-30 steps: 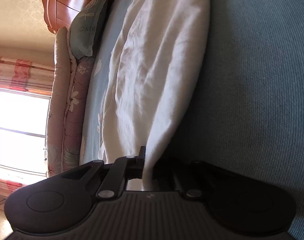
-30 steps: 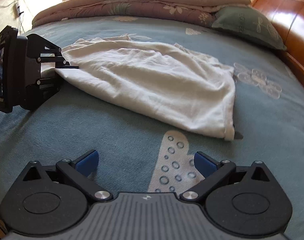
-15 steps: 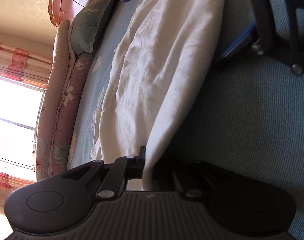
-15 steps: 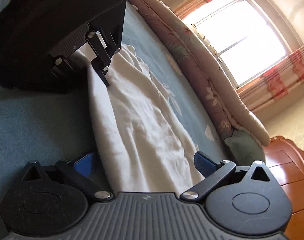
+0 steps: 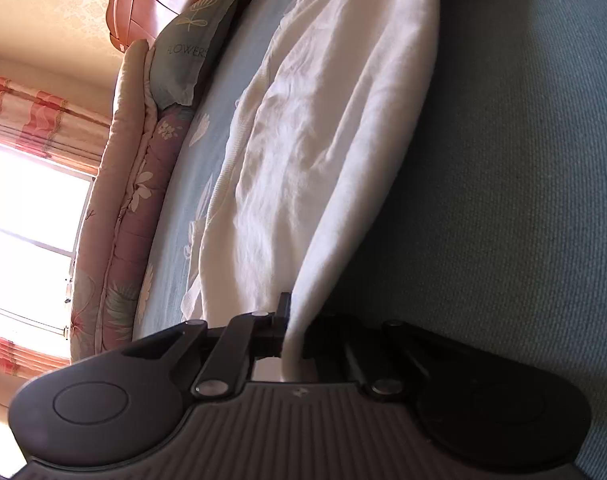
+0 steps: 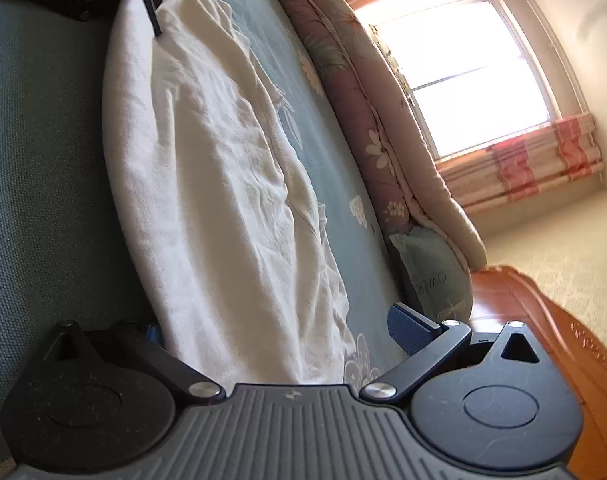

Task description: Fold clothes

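Rolled onto its side since a second ago, the right gripper (image 6: 279,332) now straddles the near end of the crumpled white cotton garment (image 6: 223,184), jaws spread wide with the cloth between them but not pinched; its left blue pad is almost wholly hidden behind the fabric. In the left wrist view, the left gripper (image 5: 289,336) is clamped shut on a gathered corner of that garment (image 5: 323,140), its fingertips buried in the fold and hard to make out. Only a black scrap of the other gripper shows, cut off at the top edge. The garment lies stretched along a teal woven bedspread (image 5: 523,200) with a coarse ribbed texture. In the right wrist view, a rolled pink floral quilt (image 6: 367,120) and a grey-green printed pillow (image 6: 435,276) line the far side, beside a glossy orange wooden headboard (image 6: 543,320). Glare from the window (image 6: 463,60) washes out the panes above pink striped curtains (image 6: 543,160).
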